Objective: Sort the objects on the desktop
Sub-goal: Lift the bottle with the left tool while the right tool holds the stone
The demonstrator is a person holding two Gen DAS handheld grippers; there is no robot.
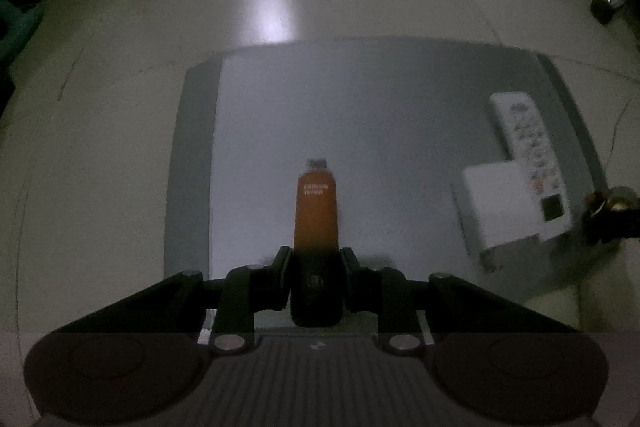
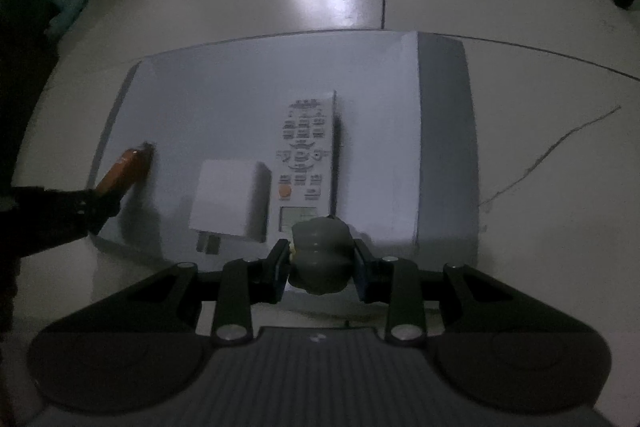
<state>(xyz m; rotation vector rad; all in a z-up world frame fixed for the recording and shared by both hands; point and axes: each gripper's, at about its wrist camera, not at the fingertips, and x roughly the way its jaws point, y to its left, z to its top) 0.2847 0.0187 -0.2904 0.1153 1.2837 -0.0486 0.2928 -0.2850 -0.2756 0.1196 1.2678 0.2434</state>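
Gripping an orange tube (image 1: 316, 207) by its black cap, the left gripper (image 1: 316, 267) holds it over a pale table (image 1: 360, 99), nozzle pointing away. The right gripper (image 2: 322, 259) is clamped on a grey ridged lump (image 2: 320, 251) at the near table edge. The right wrist view shows the white remote (image 2: 306, 155) face-on, a white charger (image 2: 228, 199) just beside it with prongs toward the camera, and the tube from the side at far left. The left wrist view alone shows lettering on the tube; remote and charger appear blurred at its right.
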